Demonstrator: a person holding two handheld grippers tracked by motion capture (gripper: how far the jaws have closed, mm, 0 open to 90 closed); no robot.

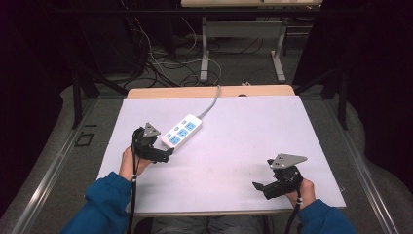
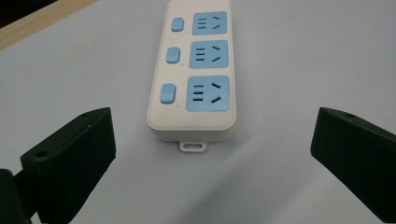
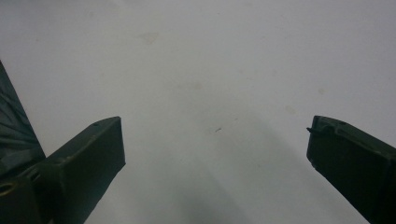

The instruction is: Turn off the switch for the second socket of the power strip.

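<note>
- Wide apart, the left gripper's [image 2: 210, 154] two black fingers [image 2: 70, 158] stand released, with nothing between them but bare surface.
- Just ahead of those fingers, in the left gripper view, lies the near end of a white power strip [image 2: 191, 119], not touching either finger; a small hanging tab juts from that end toward the gripper.
- Its face carries three blue sockets [image 2: 208, 93] in a row, each with a blue switch [image 2: 167, 93] beside it.
- Seen from the high view, the left gripper [image 1: 168, 155] sits at the left of the counter [image 1: 253, 141], its tips close to the strip's [image 1: 181, 131] near end; the strip lies flat and slantwise, with a grey cord [image 1: 212, 103] running from its far end off the back edge of the counter.
- Equally released, the right gripper's [image 3: 215, 154] fingers [image 3: 88, 158] are spread over plain white surface, holding nothing.
- From above, the right gripper [image 1: 260, 187] rests near the front right of the counter, well apart from the strip, fingers pointing left.
- Blue sleeves [image 1: 104, 200] enter from the bottom edge behind both grippers.
</note>
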